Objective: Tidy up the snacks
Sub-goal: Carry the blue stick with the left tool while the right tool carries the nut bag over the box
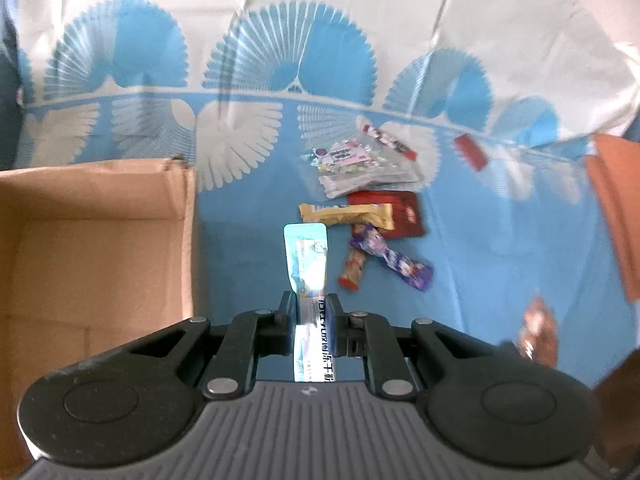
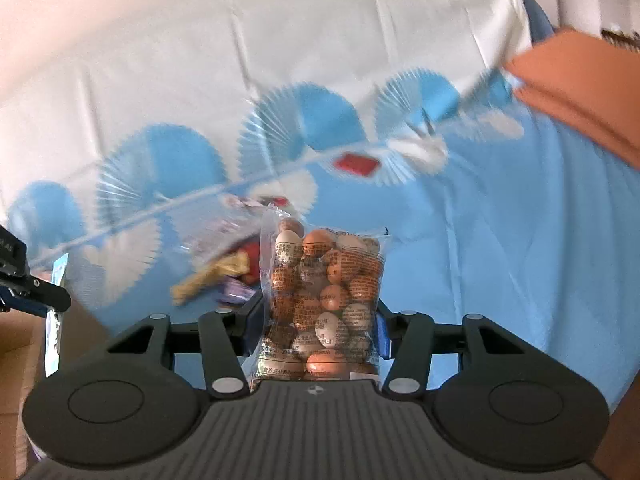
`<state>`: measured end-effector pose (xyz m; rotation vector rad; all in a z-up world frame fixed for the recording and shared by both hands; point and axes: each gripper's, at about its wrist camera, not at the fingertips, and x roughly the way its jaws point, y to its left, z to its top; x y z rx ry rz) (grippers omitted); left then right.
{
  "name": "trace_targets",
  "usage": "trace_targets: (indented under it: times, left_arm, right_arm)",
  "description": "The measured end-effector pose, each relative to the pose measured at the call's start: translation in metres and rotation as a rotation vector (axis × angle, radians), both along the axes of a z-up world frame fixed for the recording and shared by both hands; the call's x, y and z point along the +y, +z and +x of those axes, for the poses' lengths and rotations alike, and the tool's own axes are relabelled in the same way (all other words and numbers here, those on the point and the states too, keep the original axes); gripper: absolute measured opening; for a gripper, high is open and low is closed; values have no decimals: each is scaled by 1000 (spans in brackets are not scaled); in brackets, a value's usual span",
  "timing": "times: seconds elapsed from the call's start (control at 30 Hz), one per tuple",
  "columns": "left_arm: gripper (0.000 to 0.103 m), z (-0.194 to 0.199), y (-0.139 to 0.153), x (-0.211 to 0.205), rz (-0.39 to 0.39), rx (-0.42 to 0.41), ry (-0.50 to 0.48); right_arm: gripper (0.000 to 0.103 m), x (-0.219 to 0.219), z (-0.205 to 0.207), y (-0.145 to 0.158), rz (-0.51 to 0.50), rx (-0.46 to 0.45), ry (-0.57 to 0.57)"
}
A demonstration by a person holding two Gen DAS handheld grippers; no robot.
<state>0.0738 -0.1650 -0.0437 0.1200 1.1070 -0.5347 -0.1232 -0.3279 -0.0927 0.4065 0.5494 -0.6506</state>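
Creased blue-white cloth [image 1: 460,280], glossy crinkled wrappers [image 1: 360,184].

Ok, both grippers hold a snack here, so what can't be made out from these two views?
- Cardboard box: left wrist view, cut off by the left edge and the left gripper; contents unknown.
- Light-blue packet: lower end hidden behind the gripper body.
- Snack pile: right wrist view, motion-blurred, partly behind the clear bag of round candies.
- Orange object: cut off at the right edge.
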Motion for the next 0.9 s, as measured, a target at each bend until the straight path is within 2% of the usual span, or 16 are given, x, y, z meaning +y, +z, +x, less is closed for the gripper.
trace_targets:
  times: [0.1, 0.2, 0.4, 0.53, 0.73, 0.9]
  left_arm:
    - [16, -28, 29, 36, -21, -33, -4]
    - [16, -55, 48, 80, 2, -77, 10]
    - [16, -93, 59, 169, 64, -95, 92]
    - [16, -121, 58, 223, 79, -97, 138]
    - [16, -153, 51, 277, 84, -117, 170]
    - [16, -159, 52, 296, 27, -112, 178]
  right_arm:
    - [55, 28, -16, 27, -9, -35, 68]
    - [55, 71, -32, 51, -18, -60, 188]
    - [55, 154, -58, 75, 46, -42, 427]
    - [55, 207, -66, 80, 20, 14, 560]
    - [55, 257, -67, 81, -57, 79, 645]
    - [55, 274, -77, 89, -119, 94, 645]
